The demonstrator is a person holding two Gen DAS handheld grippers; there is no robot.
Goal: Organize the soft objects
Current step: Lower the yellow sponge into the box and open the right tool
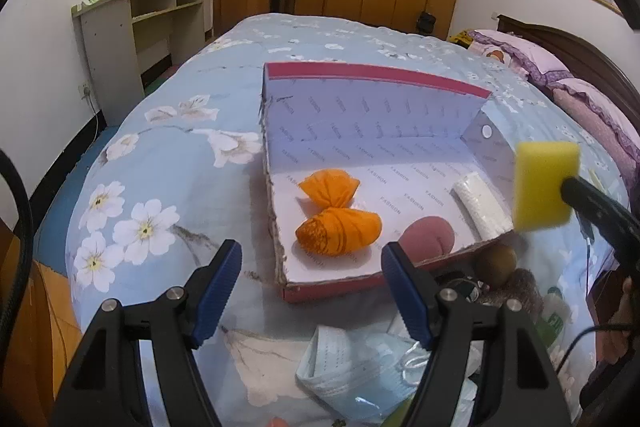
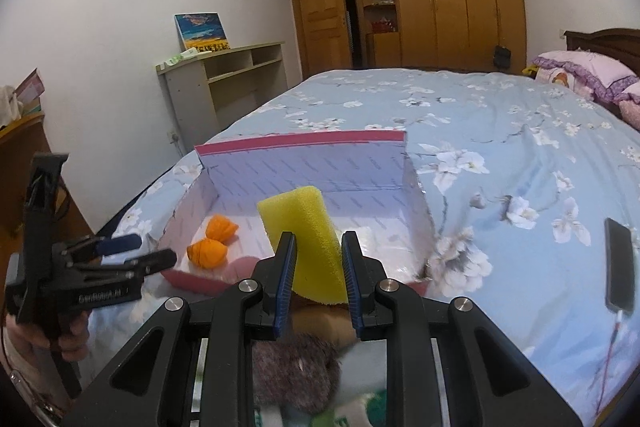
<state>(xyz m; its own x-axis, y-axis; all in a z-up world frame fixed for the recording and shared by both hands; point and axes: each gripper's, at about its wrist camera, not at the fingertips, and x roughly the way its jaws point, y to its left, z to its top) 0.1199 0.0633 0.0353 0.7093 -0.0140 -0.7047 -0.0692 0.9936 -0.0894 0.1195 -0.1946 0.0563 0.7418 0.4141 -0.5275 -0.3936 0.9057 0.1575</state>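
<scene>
My right gripper (image 2: 319, 259) is clamped on the yellow sponge (image 2: 304, 227), its pads pressing the two flat sides low down, so most of the block stands clear above the fingers. I judge this grip keeps the foam from folding and leaves the free end to go first into the box (image 1: 400, 83). In the left wrist view the sponge (image 1: 546, 185) hangs in the air just beside the box's right wall, not yet over the floor. The box lies on the flowered bed (image 1: 168, 163) with its near wall low, so it is easy to reach into. Already inside are two orange bundles (image 1: 334, 211), a white roll (image 1: 482, 209) and a pink soft piece (image 1: 428, 241). My left gripper (image 1: 312, 263) stands wide apart and holds nothing, poised above the face masks (image 1: 352, 363).
</scene>
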